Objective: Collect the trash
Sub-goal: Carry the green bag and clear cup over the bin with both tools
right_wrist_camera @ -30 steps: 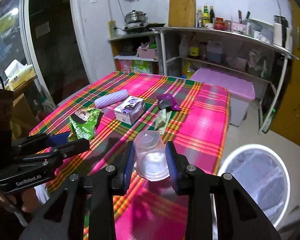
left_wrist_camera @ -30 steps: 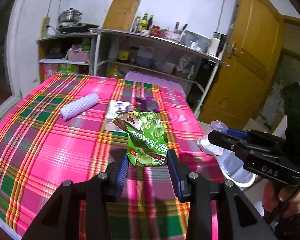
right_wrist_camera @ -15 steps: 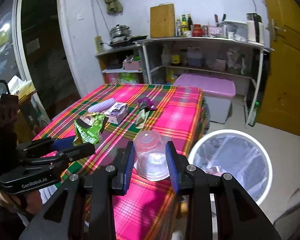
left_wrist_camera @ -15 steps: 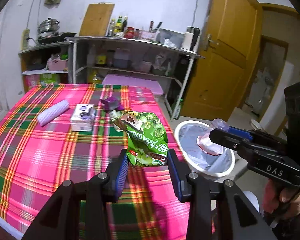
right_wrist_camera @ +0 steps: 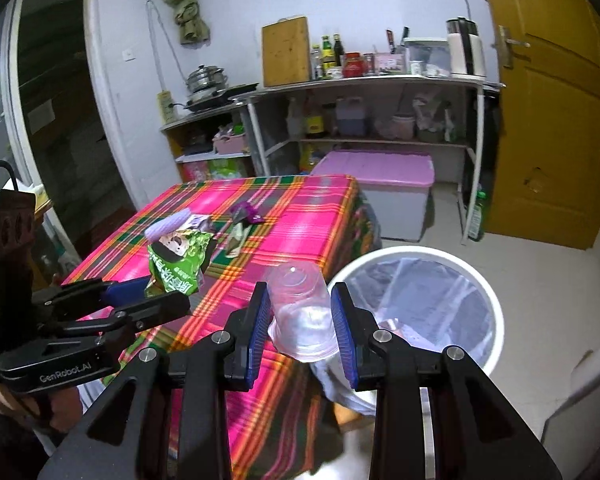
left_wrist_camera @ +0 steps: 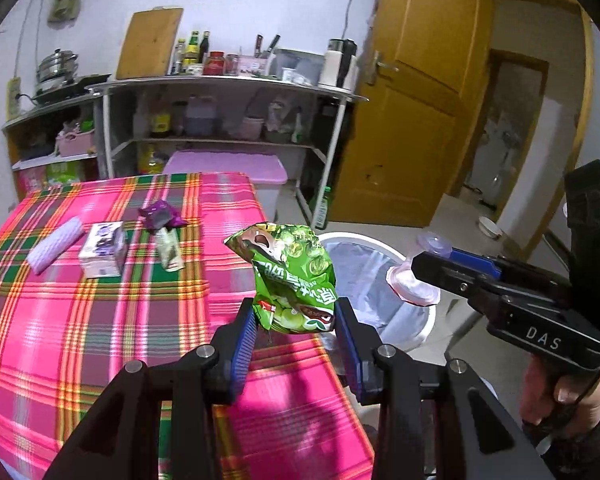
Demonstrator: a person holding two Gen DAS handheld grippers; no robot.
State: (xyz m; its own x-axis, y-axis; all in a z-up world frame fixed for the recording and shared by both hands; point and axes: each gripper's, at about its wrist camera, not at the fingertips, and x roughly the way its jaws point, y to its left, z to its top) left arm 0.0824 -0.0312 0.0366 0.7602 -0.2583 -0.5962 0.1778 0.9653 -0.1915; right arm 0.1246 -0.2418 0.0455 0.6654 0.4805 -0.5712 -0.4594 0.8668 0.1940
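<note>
My left gripper (left_wrist_camera: 296, 320) is shut on a green snack bag (left_wrist_camera: 294, 276), held above the table's right edge; the bag also shows in the right wrist view (right_wrist_camera: 178, 264). My right gripper (right_wrist_camera: 302, 320) is shut on an upturned clear plastic cup (right_wrist_camera: 302, 316), held just left of the white trash bin (right_wrist_camera: 496, 312). In the left wrist view the cup (left_wrist_camera: 414, 276) hangs over the bin (left_wrist_camera: 380, 248), which has a clear liner. A purple wrapper (left_wrist_camera: 160, 214), a small box (left_wrist_camera: 104, 248), a lilac roll (left_wrist_camera: 56, 244) and a crumpled wrapper (left_wrist_camera: 168, 250) lie on the pink plaid table (left_wrist_camera: 80, 320).
Metal shelves (left_wrist_camera: 228, 120) with bottles and pots stand behind the table. A storage box with a pink lid (right_wrist_camera: 380, 196) sits on the floor by the shelves. A yellow door (left_wrist_camera: 416, 112) is at the right. The bin stands on the floor off the table's right corner.
Both grippers have swung right with their loads, away from over the table. The trash bin has come into view and now lies under the cup.
</note>
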